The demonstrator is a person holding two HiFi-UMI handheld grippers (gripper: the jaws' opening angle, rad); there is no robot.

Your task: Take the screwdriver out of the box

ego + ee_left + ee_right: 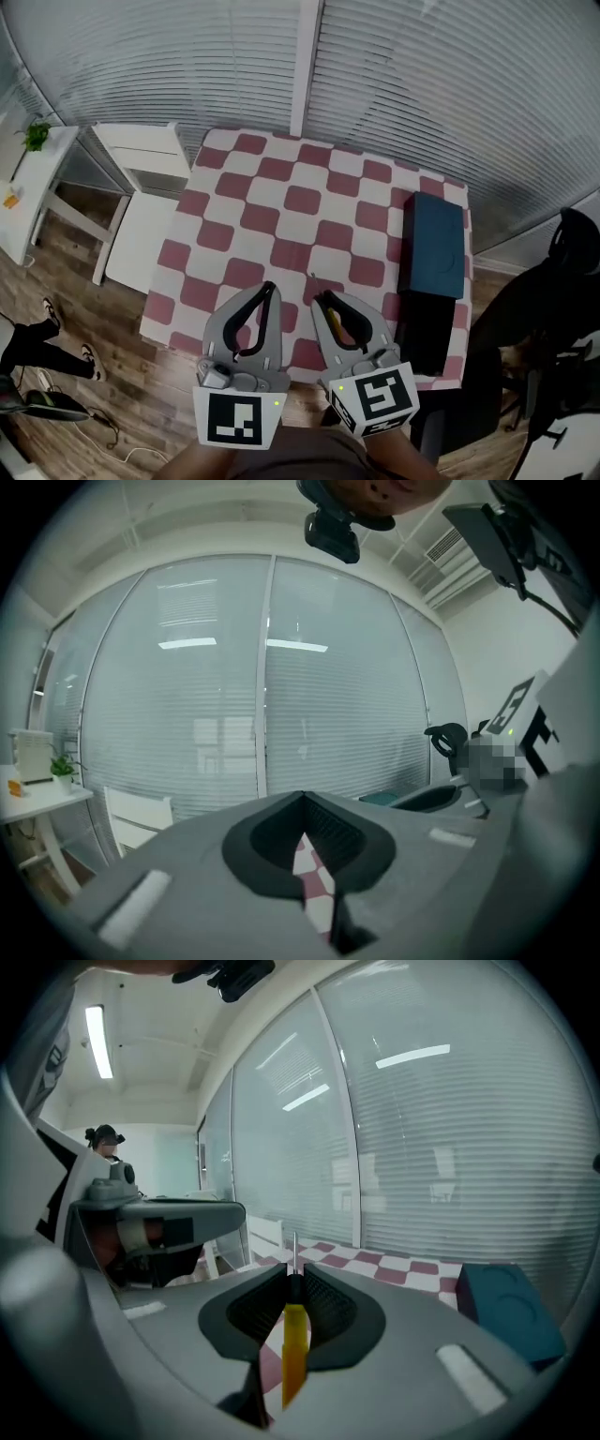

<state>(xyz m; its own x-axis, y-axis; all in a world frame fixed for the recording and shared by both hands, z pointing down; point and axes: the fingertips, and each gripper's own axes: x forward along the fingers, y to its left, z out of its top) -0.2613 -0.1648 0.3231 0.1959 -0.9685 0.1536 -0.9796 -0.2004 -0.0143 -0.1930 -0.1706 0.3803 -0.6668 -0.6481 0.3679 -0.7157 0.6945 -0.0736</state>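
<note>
In the head view, the right gripper [321, 300] sat at the lower centre of the frame. Its jaws were clamped on the screwdriver [332, 322], which was out of the box and held above the near edge of the table. The yellow handle lay between the jaws, and the thin metal shaft poked past the tips toward the middle of the frame. The right gripper view showed the same grip, with the handle pinched upright between the two dark pads. The left gripper [269, 289] hung just left of the right one. Its jaw tips were together with nothing between them, and only a sliver of cloth showed through the gap behind the tips. Each gripper carried a cube with a black-and-white square marker, a coded pattern rather than readable words. The table wore a red-and-white checked cloth [281, 202]. The dark teal box [433, 244] lay along the cloth's right edge, well apart from the screwdriver. A black block [424, 328] touched the box's lower end. No legible print could be made out on either. A white chair [141, 202] stood at the table's left side. In the upper left corner of the frame, a white side table [33, 187] held a small green plant [36, 134].
</note>
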